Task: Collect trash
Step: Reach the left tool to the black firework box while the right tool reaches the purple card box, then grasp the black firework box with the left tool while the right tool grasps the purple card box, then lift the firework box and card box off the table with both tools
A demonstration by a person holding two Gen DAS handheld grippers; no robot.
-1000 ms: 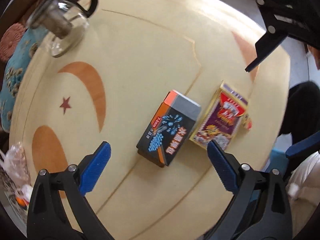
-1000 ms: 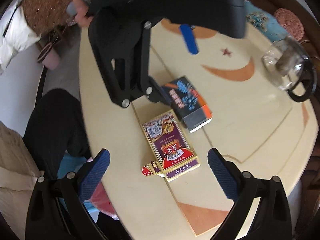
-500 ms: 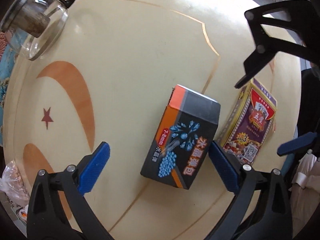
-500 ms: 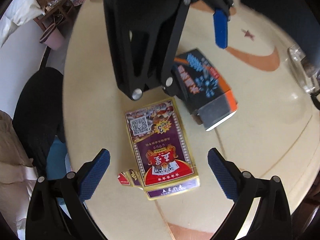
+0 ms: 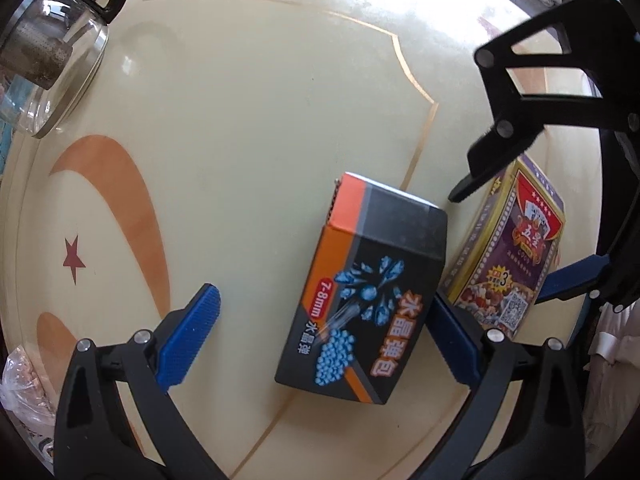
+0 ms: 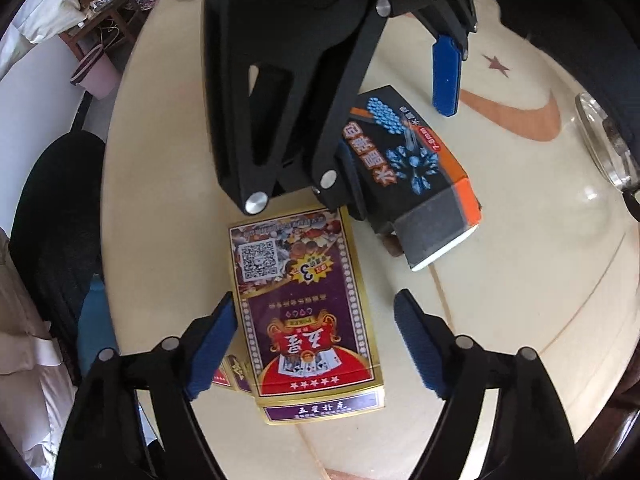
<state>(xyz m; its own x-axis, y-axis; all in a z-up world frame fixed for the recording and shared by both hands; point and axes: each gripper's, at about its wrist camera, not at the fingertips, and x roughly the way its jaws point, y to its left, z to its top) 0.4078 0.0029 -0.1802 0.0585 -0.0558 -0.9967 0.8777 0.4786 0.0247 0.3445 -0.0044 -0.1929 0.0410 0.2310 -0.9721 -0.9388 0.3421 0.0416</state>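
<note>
On the cream table (image 5: 240, 140), I'm straddling the black box (image 5: 368, 300) with the wide-open left gripper (image 5: 320, 340) — the right gripper (image 6: 316, 344) is closing around the card box (image 6: 308, 320), not yet pinching.

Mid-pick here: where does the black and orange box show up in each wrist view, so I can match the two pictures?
Left wrist view: black and orange box lies lower centre, between the left tongs, one pad against its side.
Right wrist view: it lies upper centre-right, partly hidden behind the left tongs' black frame.
Shared landmark: the purple card box beside it on the table; right tongs are closing around it.
</note>
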